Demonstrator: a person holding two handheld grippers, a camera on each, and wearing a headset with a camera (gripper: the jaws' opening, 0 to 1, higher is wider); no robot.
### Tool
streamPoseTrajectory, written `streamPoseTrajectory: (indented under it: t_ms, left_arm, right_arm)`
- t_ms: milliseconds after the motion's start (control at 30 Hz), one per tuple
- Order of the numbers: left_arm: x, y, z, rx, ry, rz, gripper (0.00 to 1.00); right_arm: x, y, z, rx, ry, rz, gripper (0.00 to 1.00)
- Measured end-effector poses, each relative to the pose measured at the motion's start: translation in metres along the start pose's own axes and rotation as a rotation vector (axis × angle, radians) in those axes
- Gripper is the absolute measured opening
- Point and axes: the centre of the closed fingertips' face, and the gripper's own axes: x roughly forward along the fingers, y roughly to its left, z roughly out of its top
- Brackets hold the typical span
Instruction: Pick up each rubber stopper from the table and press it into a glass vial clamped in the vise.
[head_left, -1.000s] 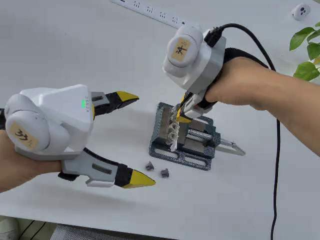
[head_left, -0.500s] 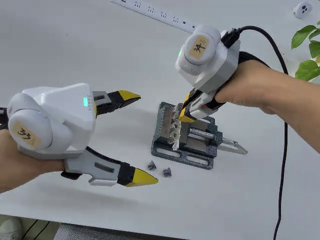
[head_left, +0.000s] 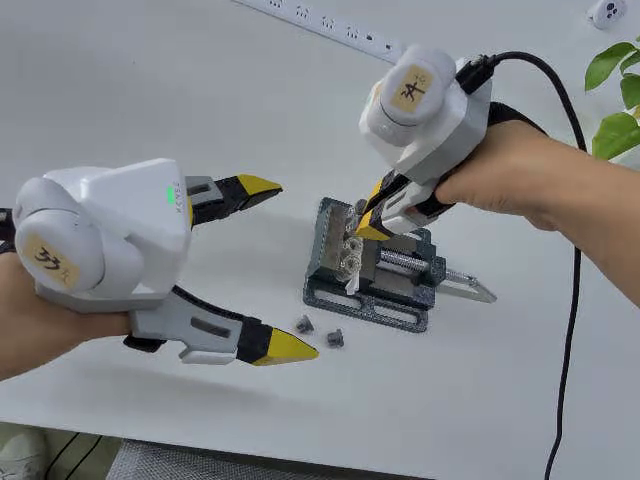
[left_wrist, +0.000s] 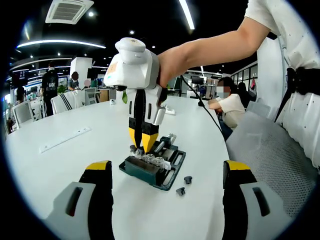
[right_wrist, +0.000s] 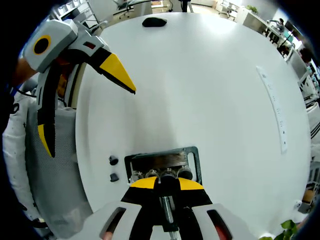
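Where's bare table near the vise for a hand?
Free: white table between power strip and vise; also right of the vise, out to the cable. Crowded: vise front, two stoppers beside the left tongs; right tongs over the vials.

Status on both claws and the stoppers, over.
Left claw open, empty, short of the vise. Right claw shut, tips at the vials. Two stoppers loose on the table beside the vise. Nothing in the way.

Vials (head_left: 350, 254) in vise (head_left: 327, 248) on table (head_left: 150, 90); two stoppers (head_left: 304, 324) just before vise; power strip (head_left: 330, 28) behind.
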Motion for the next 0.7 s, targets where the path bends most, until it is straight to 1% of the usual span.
streamPoseTrajectory:
  t_ms: [133,233,267,433,533,700]
  left_arm:
    - [0.000,0.000,0.000,-0.001,0.000,0.000,0.91]
    - [0.000,-0.001,0.001,-0.001,0.000,0.001,0.91]
    - [0.000,-0.001,0.000,0.000,0.001,0.002,0.91]
    - [-0.002,-0.001,-0.001,-0.001,0.007,0.003,0.91]
    - [-0.003,-0.001,-0.001,-0.002,0.009,0.004,0.91]
    - [-0.003,-0.003,-0.002,-0.004,0.012,0.001,0.90]
  right_arm:
    - [-0.001,0.001,-0.001,0.009,-0.011,-0.003,0.11]
    - [-0.004,0.000,-0.001,0.019,-0.028,-0.011,0.12]
    - [-0.007,-0.001,0.000,0.025,-0.042,-0.016,0.12]
    - [-0.017,-0.004,-0.001,0.037,-0.076,-0.026,0.08]
    - [-0.017,-0.003,-0.002,0.039,-0.087,-0.015,0.07]
    - [-0.017,-0.002,-0.001,0.040,-0.106,-0.016,0.03]
